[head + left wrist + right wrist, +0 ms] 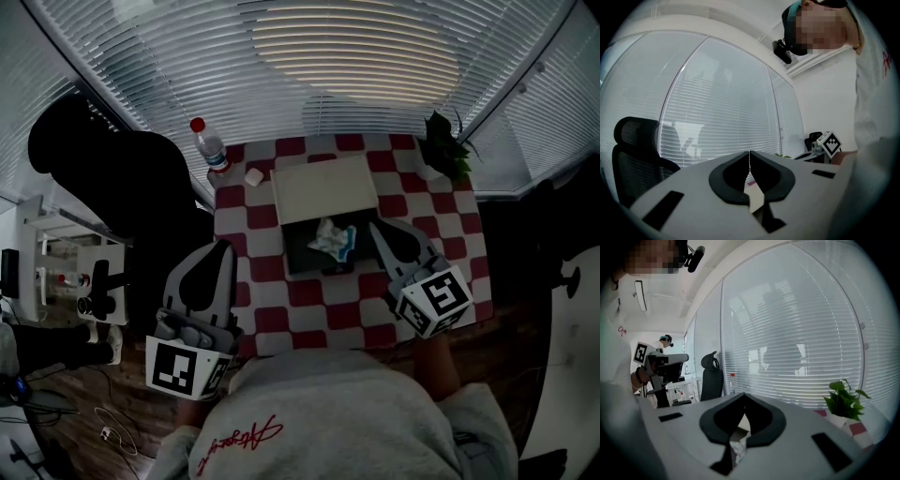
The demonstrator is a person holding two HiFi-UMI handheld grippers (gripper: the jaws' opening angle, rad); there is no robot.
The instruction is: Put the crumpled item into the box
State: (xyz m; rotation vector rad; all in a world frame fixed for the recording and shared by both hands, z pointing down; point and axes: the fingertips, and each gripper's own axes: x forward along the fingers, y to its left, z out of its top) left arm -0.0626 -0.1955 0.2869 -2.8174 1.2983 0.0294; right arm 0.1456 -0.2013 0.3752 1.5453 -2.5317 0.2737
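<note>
The crumpled item (333,238), a white and teal wad, lies inside the dark open box (302,253) on the checkered table; the box's cream lid (323,187) sits just behind it. My right gripper (374,228) is shut and empty, its tips just right of the box. In the right gripper view, my right gripper (744,397) has its jaws closed together, and the crumpled item (738,446) shows below them. My left gripper (224,246) hovers at the table's left edge, shut and holding nothing. In its own view, my left gripper (749,153) has its jaws meeting.
A clear bottle with a red cap (209,145) and a small white block (254,176) stand at the table's back left. A potted plant (446,145) sits at the back right corner. A black office chair (122,187) is left of the table. Window blinds run behind.
</note>
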